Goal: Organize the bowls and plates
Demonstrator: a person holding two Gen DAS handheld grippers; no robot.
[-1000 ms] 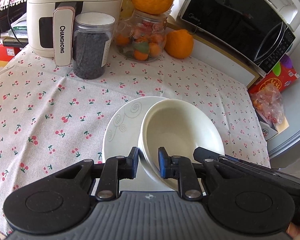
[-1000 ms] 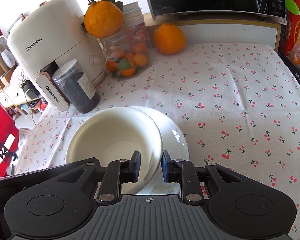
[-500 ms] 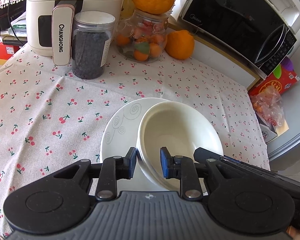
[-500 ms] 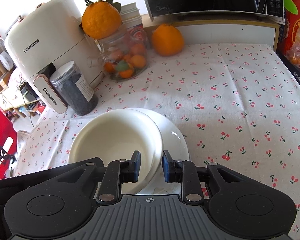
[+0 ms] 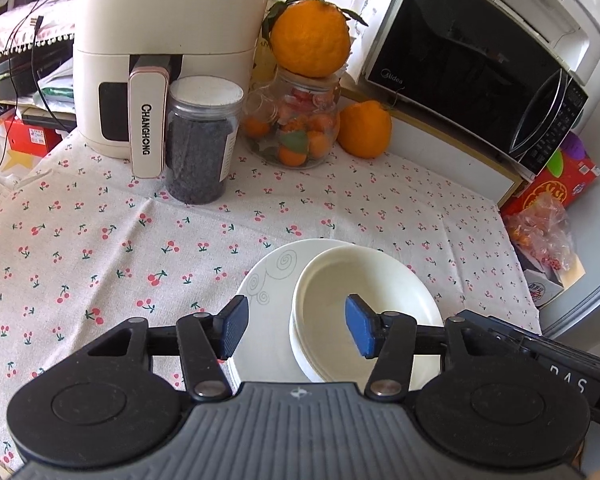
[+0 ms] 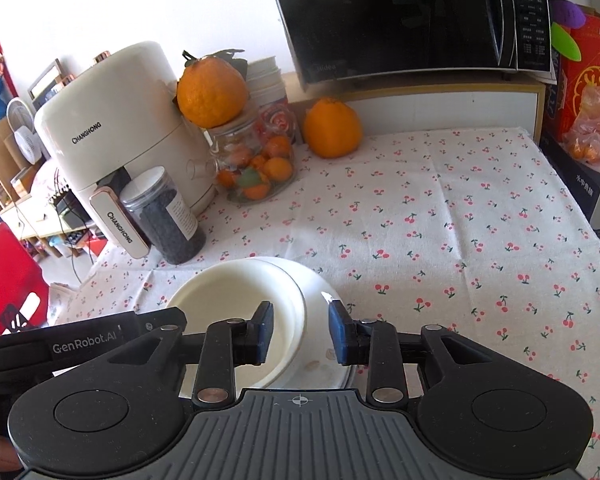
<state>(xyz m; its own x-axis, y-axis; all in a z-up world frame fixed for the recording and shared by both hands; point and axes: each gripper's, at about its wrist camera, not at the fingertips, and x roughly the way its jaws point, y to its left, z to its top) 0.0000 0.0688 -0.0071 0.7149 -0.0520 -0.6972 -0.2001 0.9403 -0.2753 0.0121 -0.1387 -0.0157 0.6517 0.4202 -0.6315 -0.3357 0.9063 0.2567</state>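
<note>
Both grippers have just been opening: the left gripper (image 5: 296, 330) now stands with its jaws spread well clear either side of the near-left rim of the white bowl (image 5: 364, 300), and the right gripper (image 6: 300, 330) has its jaws parted astride the bowl's right rim, pads not pressing on it, whereas a moment ago each pinched that rim. So the bowl has been let go and now rests on the white plate (image 5: 268, 280) with the grey swirl pattern, set off-centre toward the plate's right side, on the cherry-print tablecloth (image 5: 100, 248). That suggests this stacking step is done and the hands are free to back away. The bowl looks empty and may be more than one nested bowl, since its side shows stepped edges. Behind, a clear jar (image 5: 198, 144) holds dark grains, a glass jar (image 5: 296, 132) holds small oranges and bears a large orange (image 5: 310, 36) on its lid.
</note>
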